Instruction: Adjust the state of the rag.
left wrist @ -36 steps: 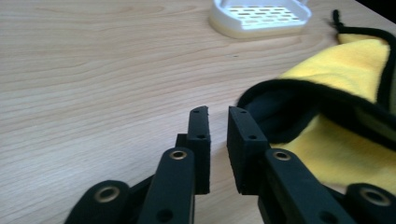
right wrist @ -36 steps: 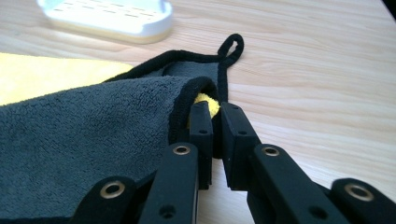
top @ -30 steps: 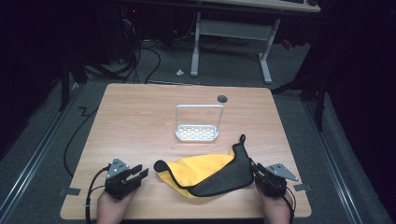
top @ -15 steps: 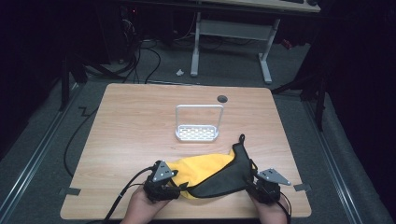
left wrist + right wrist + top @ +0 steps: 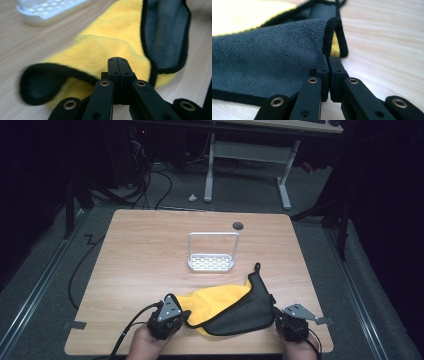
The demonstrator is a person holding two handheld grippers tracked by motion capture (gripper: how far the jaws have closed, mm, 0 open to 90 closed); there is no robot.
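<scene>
While the yellow and dark grey microfibre cloth with black hemmed edges (image 5: 230, 307) lies half folded on the near part of the light wooden table (image 5: 150, 250), both tools sit at its ends. It lies just near of the white plastic slotted rack with a tall wire handle (image 5: 211, 262), apart from it.

The left gripper (image 5: 182, 316) is at the cloth's left corner. Its jaws have just been closing and now meet flush over the yellow pile, as the left gripper view (image 5: 117, 60) shows. I cannot make out fabric pinched between them, though the black hem runs in beside them.

The right gripper (image 5: 278, 318) is at the cloth's right end. Its jaws have also just been closing, and in the right gripper view (image 5: 328, 58) they clamp the upturned grey corner at its hem.

This cloth looks light, soft and limp: it will sag, drape and fold wherever it is not supported, and it will not break. Its plush pile should grip well rather than slip. The stitched hem at the corners is probably the best hold, since it is firmer and thicker. Lifting two far-apart corners together should keep it spread.
</scene>
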